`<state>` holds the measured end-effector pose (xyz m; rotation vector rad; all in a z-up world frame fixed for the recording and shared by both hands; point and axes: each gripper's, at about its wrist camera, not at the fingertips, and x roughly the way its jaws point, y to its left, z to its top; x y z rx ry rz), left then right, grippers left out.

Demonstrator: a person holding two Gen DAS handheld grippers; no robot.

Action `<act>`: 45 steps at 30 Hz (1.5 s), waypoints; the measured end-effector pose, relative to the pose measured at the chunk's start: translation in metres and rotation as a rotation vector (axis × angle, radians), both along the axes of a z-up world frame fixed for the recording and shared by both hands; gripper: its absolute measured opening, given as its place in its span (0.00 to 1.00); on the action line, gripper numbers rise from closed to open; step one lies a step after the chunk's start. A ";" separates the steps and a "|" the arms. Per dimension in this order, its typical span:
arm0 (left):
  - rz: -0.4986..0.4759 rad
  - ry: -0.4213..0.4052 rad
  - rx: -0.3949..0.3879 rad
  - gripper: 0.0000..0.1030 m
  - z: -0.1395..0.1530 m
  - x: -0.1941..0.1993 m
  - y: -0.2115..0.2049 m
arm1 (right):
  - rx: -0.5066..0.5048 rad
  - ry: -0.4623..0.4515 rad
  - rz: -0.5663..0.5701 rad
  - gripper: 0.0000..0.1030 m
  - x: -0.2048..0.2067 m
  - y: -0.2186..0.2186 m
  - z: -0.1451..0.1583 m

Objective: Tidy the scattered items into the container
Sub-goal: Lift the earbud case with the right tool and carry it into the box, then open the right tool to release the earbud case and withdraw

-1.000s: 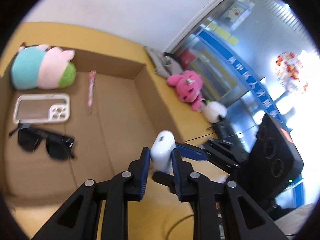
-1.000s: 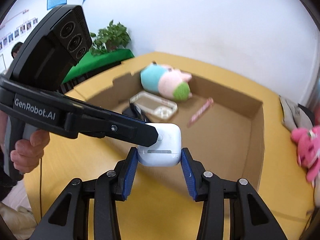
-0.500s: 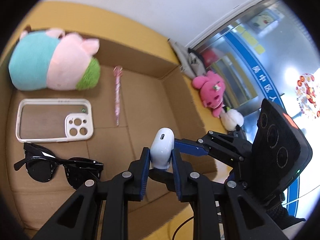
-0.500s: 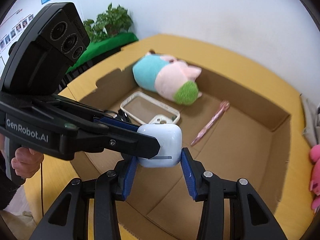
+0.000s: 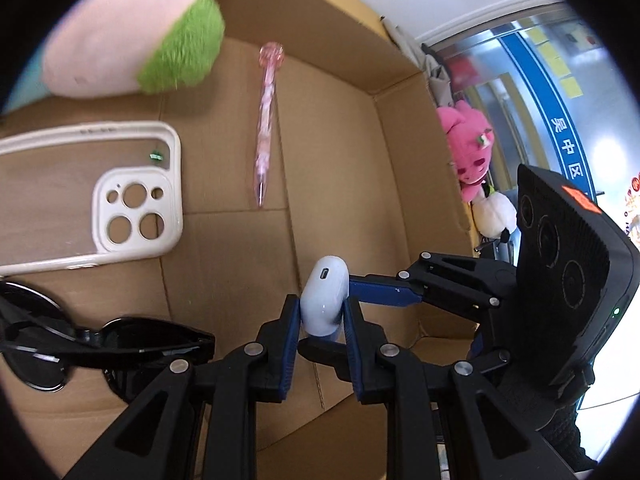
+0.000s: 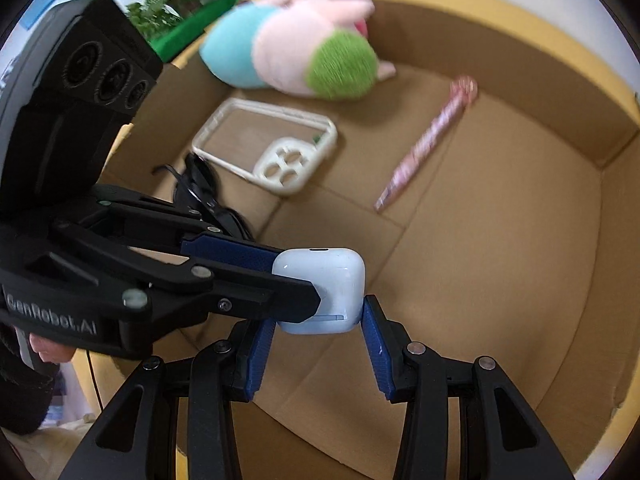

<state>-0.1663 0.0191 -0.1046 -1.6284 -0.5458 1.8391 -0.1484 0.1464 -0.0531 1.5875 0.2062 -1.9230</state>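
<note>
Cardboard box (image 6: 500,240): holds plush toy (image 6: 296,60) upper centre, phone case (image 6: 272,148), sunglasses (image 5: 100,344), pink pen (image 6: 428,144).
Earbuds case (image 6: 324,292): lower centre, above the box floor.
Left tongs (image 5: 320,320): clamped on case.
Right tongs (image 6: 316,344): parted, flanking case.

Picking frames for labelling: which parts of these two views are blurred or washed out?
Left wrist: plush toy smeared, window glare at right, earbud case sharp. Right wrist: plush toy and pink pen motion-blurred, case crisp.
</note>
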 end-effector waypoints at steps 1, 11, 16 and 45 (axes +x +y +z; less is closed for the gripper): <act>0.001 -0.010 0.000 0.20 -0.003 -0.001 0.000 | 0.010 -0.009 0.003 0.46 -0.001 -0.001 -0.003; 0.045 -0.062 -0.062 0.26 -0.016 -0.004 -0.010 | 0.068 -0.035 0.007 0.46 -0.004 -0.011 -0.017; 0.087 -0.043 -0.108 0.30 -0.015 -0.004 -0.016 | 0.095 -0.011 0.008 0.46 0.001 -0.016 -0.017; 0.371 0.655 -0.401 0.75 0.099 0.204 -0.075 | -0.105 0.484 -0.321 1.00 0.136 0.021 0.055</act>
